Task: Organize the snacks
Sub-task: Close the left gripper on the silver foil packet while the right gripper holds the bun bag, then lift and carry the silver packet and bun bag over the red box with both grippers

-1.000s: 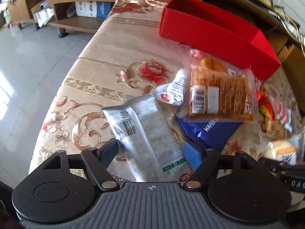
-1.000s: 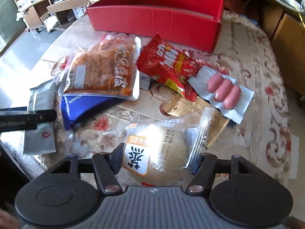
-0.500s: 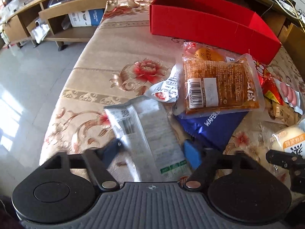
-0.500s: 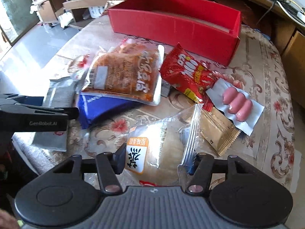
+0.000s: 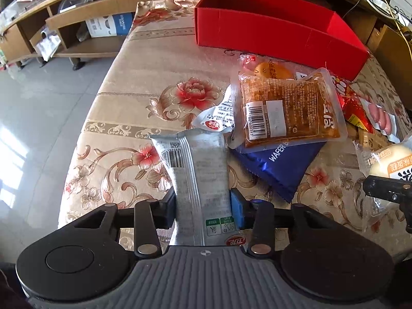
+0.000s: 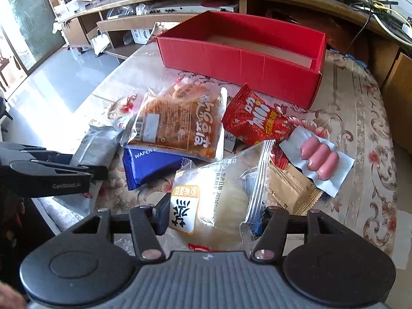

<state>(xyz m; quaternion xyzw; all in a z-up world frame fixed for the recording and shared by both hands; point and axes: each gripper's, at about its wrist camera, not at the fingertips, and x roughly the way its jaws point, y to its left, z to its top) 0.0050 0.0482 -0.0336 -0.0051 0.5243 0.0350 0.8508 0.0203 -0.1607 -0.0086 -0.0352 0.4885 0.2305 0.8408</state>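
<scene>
My left gripper (image 5: 203,203) is shut on a silver snack packet (image 5: 195,164) and holds it above the table's near left part. My right gripper (image 6: 211,219) is shut on a clear-wrapped pale bun (image 6: 213,195), also lifted. A red open box (image 6: 242,51) stands at the far side of the table, also in the left wrist view (image 5: 278,31). Between it and the grippers lie an orange cake pack (image 6: 177,126), a blue wafer pack (image 6: 149,164), a red snack bag (image 6: 255,121), a sausage pack (image 6: 319,159) and a tan sachet (image 6: 291,190).
The table wears a floral beige cloth (image 5: 144,77); its left edge drops to a tiled floor (image 5: 38,103). Wooden shelves (image 5: 77,20) stand behind the table, and cables (image 6: 373,2) lie on the far counter. The left gripper shows at the right wrist view's left edge (image 6: 51,175).
Both grippers have risen and pulled back with their packets. The silver packet has swung upright between the left fingers. The bun has lifted off the table.
</scene>
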